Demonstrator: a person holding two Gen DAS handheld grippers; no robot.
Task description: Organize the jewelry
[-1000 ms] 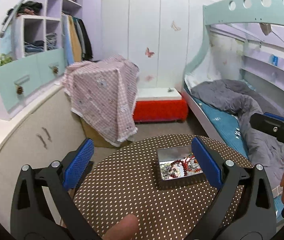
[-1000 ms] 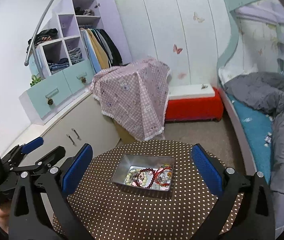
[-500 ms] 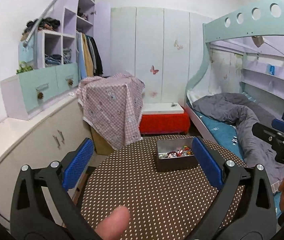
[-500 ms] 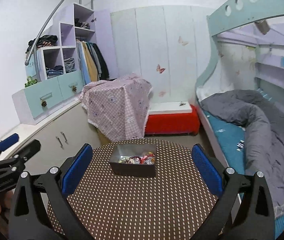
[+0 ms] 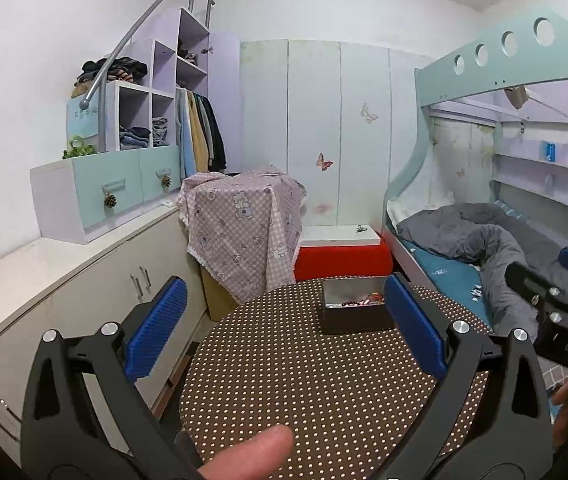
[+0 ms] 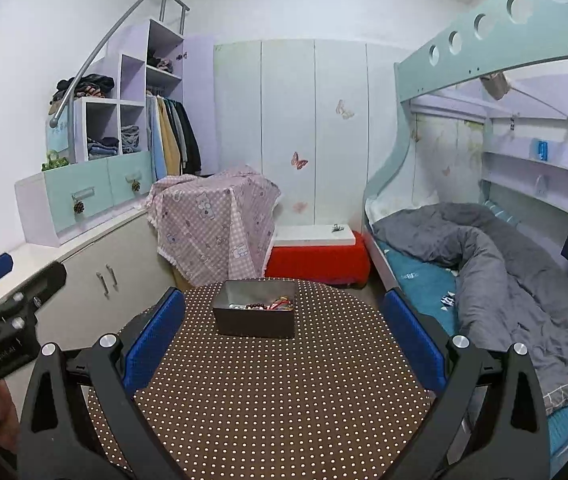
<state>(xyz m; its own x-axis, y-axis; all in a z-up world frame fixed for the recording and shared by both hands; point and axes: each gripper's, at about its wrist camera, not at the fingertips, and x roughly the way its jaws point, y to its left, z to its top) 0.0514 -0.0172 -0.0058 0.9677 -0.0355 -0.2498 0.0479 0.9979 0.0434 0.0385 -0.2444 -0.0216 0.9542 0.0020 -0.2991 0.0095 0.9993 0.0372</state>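
A small dark metal tin (image 6: pixel 254 316) with beaded bracelets and other jewelry (image 6: pixel 268 304) inside stands at the far side of a round brown polka-dot table (image 6: pixel 268 392). The tin also shows in the left wrist view (image 5: pixel 355 312), partly behind my left gripper's right finger. My left gripper (image 5: pixel 284 328) is open and empty, held low over the near part of the table. My right gripper (image 6: pixel 284 328) is open and empty, in front of the tin and apart from it.
A cabinet counter (image 6: pixel 96 248) runs along the left. A checked cloth covers a box (image 6: pixel 212 224) behind the table, beside a red bench (image 6: pixel 315 260). A bunk bed with a grey duvet (image 6: pixel 503 264) fills the right side.
Both views have dropped and levelled out: I looked down into the tin before, and now see it from the side, farther off. Both grippers stay open.
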